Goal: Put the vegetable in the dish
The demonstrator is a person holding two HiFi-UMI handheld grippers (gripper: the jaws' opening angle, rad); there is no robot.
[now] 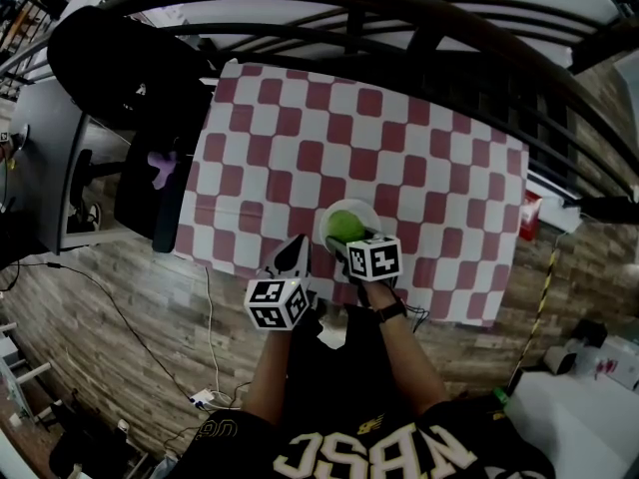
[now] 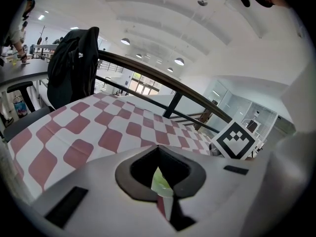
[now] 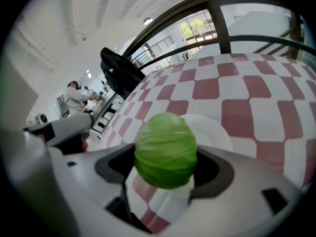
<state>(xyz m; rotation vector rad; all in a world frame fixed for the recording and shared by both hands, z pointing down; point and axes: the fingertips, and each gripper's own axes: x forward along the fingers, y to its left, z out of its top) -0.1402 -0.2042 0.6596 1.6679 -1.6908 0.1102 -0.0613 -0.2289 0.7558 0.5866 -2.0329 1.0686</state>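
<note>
A round green cabbage [image 1: 345, 226] rests on the white dish [image 1: 369, 211] near the front edge of the table. My right gripper [image 1: 342, 240] stands around it. In the right gripper view the cabbage [image 3: 165, 149] fills the space between the jaws of the right gripper [image 3: 165, 169], with a thin gap on its left side, so the jaws are open. The dish [image 3: 213, 131] shows behind and under it. My left gripper [image 1: 293, 255] hovers just left of the dish, shut and empty. Through its jaws, the left gripper [image 2: 159, 154] view shows a sliver of cabbage [image 2: 159, 181].
A red-and-white chequered cloth [image 1: 399, 138] covers the table. A black jacket on a chair [image 1: 110, 63] stands at the table's far left, and a dark railing [image 1: 419, 18] runs behind. Cables lie on the wooden floor [image 1: 130, 317] at the left.
</note>
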